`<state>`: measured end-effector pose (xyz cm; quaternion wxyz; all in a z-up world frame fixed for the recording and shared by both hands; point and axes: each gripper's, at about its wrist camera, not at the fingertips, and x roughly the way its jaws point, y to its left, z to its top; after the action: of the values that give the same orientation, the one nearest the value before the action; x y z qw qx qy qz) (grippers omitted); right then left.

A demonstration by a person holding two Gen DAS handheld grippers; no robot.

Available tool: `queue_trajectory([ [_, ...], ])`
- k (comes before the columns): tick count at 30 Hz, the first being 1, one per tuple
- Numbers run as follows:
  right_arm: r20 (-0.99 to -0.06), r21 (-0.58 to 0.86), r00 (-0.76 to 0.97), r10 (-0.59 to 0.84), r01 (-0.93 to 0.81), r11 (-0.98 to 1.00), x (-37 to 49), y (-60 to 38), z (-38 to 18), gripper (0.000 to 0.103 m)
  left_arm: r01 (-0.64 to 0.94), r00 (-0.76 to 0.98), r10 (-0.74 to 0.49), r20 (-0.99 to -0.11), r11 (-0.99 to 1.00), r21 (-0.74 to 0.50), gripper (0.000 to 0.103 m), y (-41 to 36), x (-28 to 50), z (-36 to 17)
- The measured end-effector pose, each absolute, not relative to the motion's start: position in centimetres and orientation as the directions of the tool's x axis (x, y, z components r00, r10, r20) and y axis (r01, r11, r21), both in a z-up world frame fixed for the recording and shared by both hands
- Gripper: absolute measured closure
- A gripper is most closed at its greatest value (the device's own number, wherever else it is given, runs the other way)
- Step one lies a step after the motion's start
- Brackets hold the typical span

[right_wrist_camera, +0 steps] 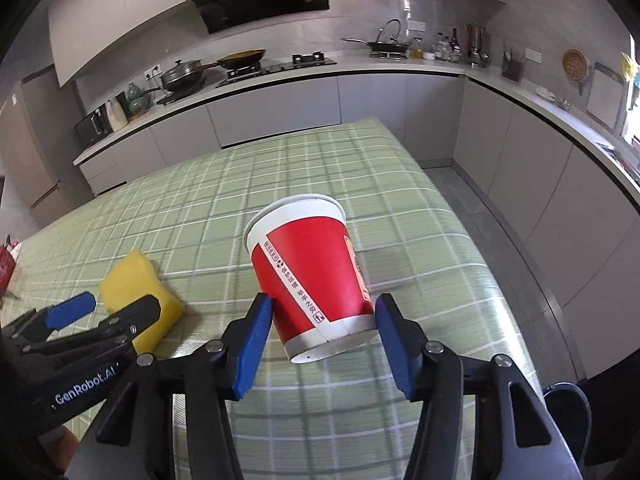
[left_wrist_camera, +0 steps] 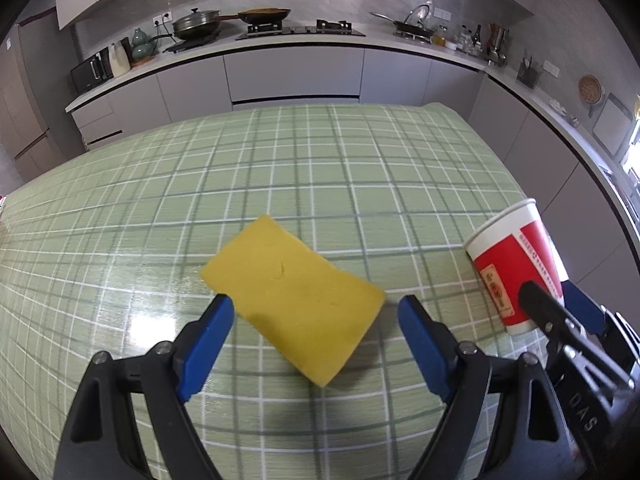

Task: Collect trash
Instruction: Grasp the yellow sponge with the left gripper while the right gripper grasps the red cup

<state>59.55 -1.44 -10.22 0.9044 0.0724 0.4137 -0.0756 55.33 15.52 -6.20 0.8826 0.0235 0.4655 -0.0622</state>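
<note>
A yellow sponge (left_wrist_camera: 294, 298) lies flat on the green checked tablecloth (left_wrist_camera: 280, 168), between the blue pads of my left gripper (left_wrist_camera: 314, 304). That gripper is open and there is a gap on each side of the sponge. To its right stands a red and white paper cup (right_wrist_camera: 312, 276), leaning a little. My right gripper (right_wrist_camera: 324, 304) has a blue pad against each side of the cup's lower part. From the left wrist view the cup (left_wrist_camera: 516, 264) shows at the right edge with the right gripper (left_wrist_camera: 558, 300) around it. The sponge (right_wrist_camera: 132, 276) and left gripper (right_wrist_camera: 108, 312) show at the left of the right wrist view.
The table's right edge (right_wrist_camera: 492, 264) runs close beside the cup, with grey floor beyond. A red object (right_wrist_camera: 5, 268) sits at the table's far left. Kitchen counters with pans (left_wrist_camera: 200, 26) and a hob (left_wrist_camera: 300, 32) line the back wall.
</note>
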Motion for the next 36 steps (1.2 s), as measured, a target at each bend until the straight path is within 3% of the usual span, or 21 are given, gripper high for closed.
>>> queue_trajectory([
  [7, -0.772, 0.076, 0.633, -0.057, 0.181, 0.981, 60.0, -1.5, -10.5, 0.043, 0.125, 0.566, -0.083, -0.82, 0.992, -0.014, 0.018, 15.8, 55.0, -5.9],
  [21, -0.784, 0.086, 0.62, 0.015, 0.085, 0.993, 60.8, 1.3, -11.2, 0.047, 0.084, 0.576, -0.05, -0.816, 0.996, -0.002, 0.018, 19.1, 53.8, -5.6],
  [27, -0.805, 0.07, 0.593, 0.01, 0.078, 0.994, 61.9, 2.0, -11.9, 0.04, 0.041, 0.583, -0.033, -0.812, 0.999, -0.011, 0.018, 20.7, 53.5, -5.3],
  [36, -0.797, 0.059, 0.604, 0.015, 0.053, 0.997, 62.4, 2.7, -11.8, 0.04, 0.035, 0.578, -0.028, -0.816, 0.999, -0.01, 0.018, 20.7, 54.2, -5.8],
])
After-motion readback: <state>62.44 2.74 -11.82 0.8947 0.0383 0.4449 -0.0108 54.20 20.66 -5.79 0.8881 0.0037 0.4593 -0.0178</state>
